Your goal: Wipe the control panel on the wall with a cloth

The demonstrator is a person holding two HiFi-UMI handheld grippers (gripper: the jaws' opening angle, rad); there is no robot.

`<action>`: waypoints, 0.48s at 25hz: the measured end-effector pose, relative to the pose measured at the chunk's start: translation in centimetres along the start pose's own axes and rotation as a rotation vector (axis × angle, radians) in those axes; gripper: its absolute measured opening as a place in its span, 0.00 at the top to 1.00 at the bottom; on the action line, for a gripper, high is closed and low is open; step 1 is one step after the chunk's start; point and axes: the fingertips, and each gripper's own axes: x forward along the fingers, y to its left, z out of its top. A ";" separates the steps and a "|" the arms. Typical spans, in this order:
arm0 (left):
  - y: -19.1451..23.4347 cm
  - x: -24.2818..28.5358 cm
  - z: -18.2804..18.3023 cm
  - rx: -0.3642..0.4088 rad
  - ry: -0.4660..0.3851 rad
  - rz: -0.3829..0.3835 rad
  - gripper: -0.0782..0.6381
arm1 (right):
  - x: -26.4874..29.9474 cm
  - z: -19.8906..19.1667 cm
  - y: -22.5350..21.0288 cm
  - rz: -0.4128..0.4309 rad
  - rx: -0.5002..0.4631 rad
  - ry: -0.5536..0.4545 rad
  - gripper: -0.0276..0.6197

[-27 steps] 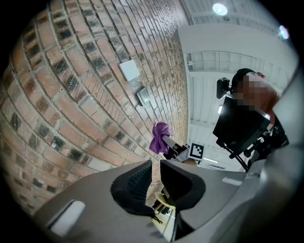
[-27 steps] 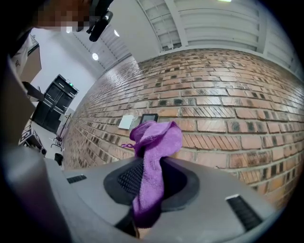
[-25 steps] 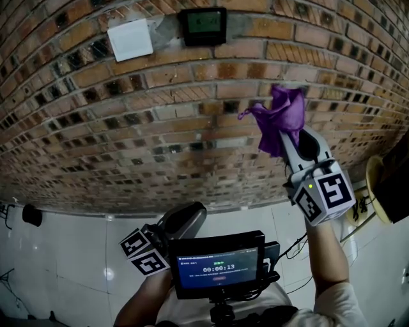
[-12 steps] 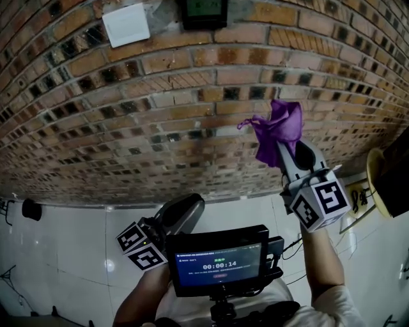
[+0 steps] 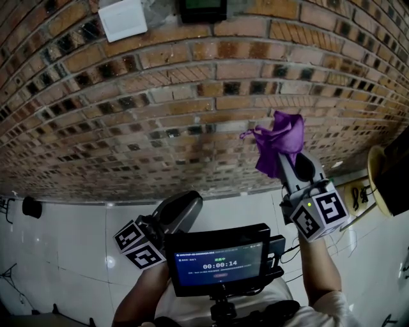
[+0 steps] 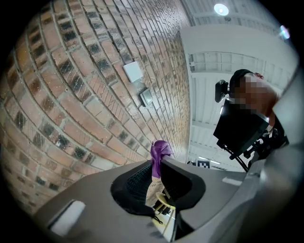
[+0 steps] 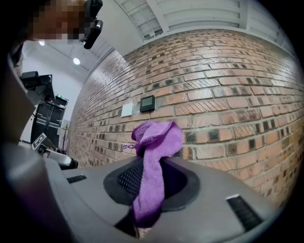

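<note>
- The control panel (image 5: 202, 9), a small dark unit, sits on the brick wall (image 5: 160, 115) at 12 o'clock in my head view, cut by the top edge.
- A white plate (image 5: 123, 19) is fixed just beside it, at its 9 o'clock.
- The purple cloth (image 5: 279, 144) is well below the panel, toward its 5 o'clock, and apart from it.
- My right tool (image 5: 294, 163) is clamped on the cloth. A bunched end stands above the jaws and a strip runs down between them (image 7: 153, 156).
- My left tool (image 5: 182, 211) is low at 7 o'clock, aimed up at the wall. In its own view (image 6: 156, 166) the jaws stand a little apart, with only a narrow gap.
- A monitor (image 5: 219, 265) sits at 6 o'clock, over a white floor (image 5: 57, 255).
</note>
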 end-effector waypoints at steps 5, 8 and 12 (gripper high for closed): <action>0.0 0.2 -0.1 -0.003 0.000 -0.009 0.83 | -0.4 -1.0 0.1 0.000 0.038 0.012 0.82; 0.1 0.1 -0.2 -0.007 0.001 -0.006 0.83 | -0.6 -1.5 0.0 -0.001 0.047 0.021 0.82; 0.3 0.0 -0.2 -0.007 0.000 0.003 0.83 | -0.9 -2.2 0.1 0.003 0.057 0.037 0.82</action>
